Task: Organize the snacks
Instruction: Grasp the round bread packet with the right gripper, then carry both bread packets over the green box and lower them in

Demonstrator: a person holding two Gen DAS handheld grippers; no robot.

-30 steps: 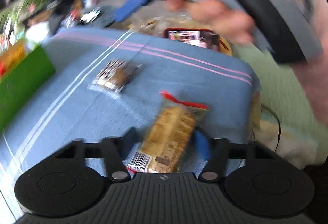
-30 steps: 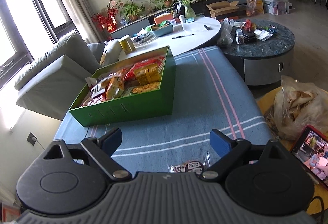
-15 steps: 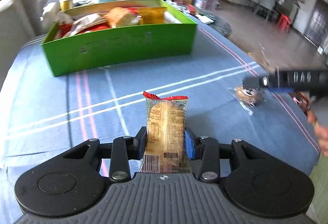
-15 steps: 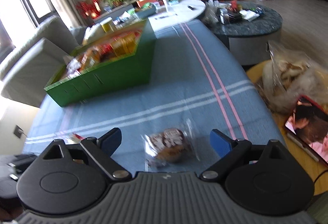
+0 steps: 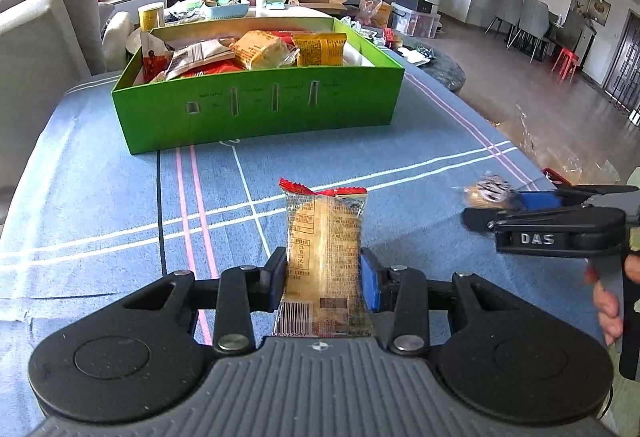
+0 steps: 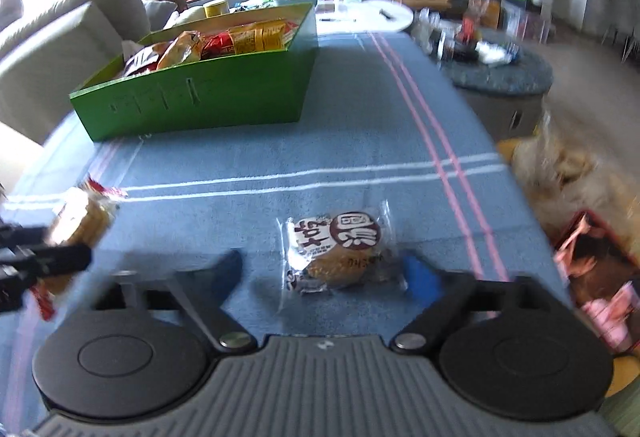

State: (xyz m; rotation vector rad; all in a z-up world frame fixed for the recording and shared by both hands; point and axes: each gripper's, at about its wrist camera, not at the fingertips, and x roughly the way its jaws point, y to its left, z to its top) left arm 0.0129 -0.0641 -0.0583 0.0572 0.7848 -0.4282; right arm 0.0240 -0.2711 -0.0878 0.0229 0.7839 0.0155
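Observation:
My left gripper [image 5: 324, 279] is shut on a clear-wrapped yellow cake packet [image 5: 324, 237] with a red top seal, held upright above the blue striped cloth [image 5: 100, 197]. Ahead stands the green snack box [image 5: 256, 109], holding several packets. In the right wrist view my right gripper [image 6: 324, 273] straddles a round brown pastry in a clear wrapper [image 6: 340, 249] lying on the cloth. Its jaws are closing, and the pads stand apart from the pastry. The same right gripper [image 5: 532, 203] shows at the right of the left wrist view, and the held cake packet [image 6: 80, 221] at the left of the right wrist view.
A grey sofa [image 5: 36, 25] runs along the left. Behind the box stand a white table [image 6: 372, 13] with clutter and a dark round table [image 6: 504, 73]. A crumpled plastic bag [image 6: 568, 173] and a phone with a lit screen [image 6: 600, 265] lie past the cloth's right edge.
The left gripper has shut on the cake packet and swung round to face the green box. The right gripper has dropped over the pastry and its jaws have narrowed.

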